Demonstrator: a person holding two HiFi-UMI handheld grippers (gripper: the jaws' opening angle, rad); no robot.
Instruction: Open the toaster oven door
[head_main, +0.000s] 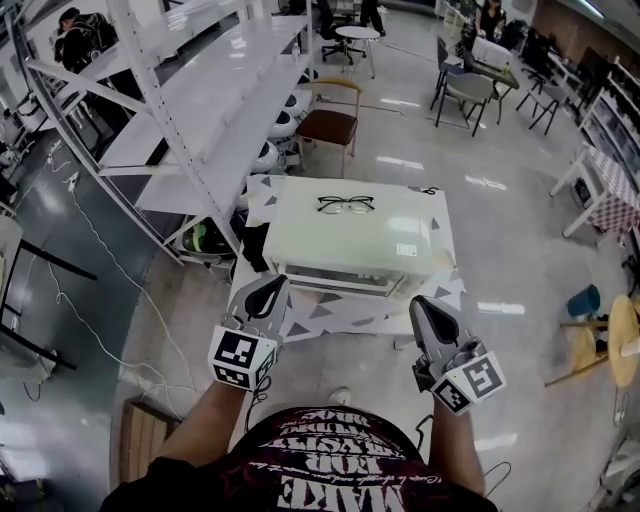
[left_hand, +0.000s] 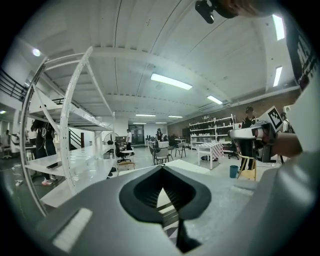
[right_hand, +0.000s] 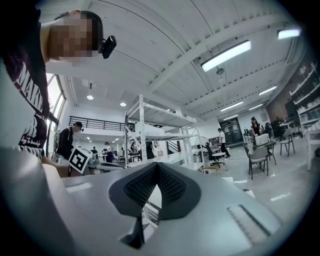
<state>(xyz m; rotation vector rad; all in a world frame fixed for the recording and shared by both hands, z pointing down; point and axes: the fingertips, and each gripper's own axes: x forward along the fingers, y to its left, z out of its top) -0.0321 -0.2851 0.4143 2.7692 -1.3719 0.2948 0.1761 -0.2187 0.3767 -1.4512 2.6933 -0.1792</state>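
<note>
The white toaster oven (head_main: 355, 235) stands on a small table with a triangle-patterned cloth (head_main: 340, 318), its door (head_main: 335, 279) shut and facing me. A pair of black glasses (head_main: 345, 204) lies on the oven's top. My left gripper (head_main: 270, 292) hovers just off the oven's front left corner, tips together, nothing between them. My right gripper (head_main: 421, 306) hangs off the front right corner, likewise shut and empty. In the left gripper view the dark pads (left_hand: 150, 192) meet at the tip of that gripper (left_hand: 161, 168). The right gripper view shows its gripper (right_hand: 157, 165) closed the same way.
A long white metal shelving rack (head_main: 200, 110) runs along the left of the oven. A wooden chair (head_main: 330, 122) stands behind it, and a wooden stool (head_main: 610, 345) with a blue cup (head_main: 583, 300) is to the right. Cables trail on the floor at left (head_main: 90, 300).
</note>
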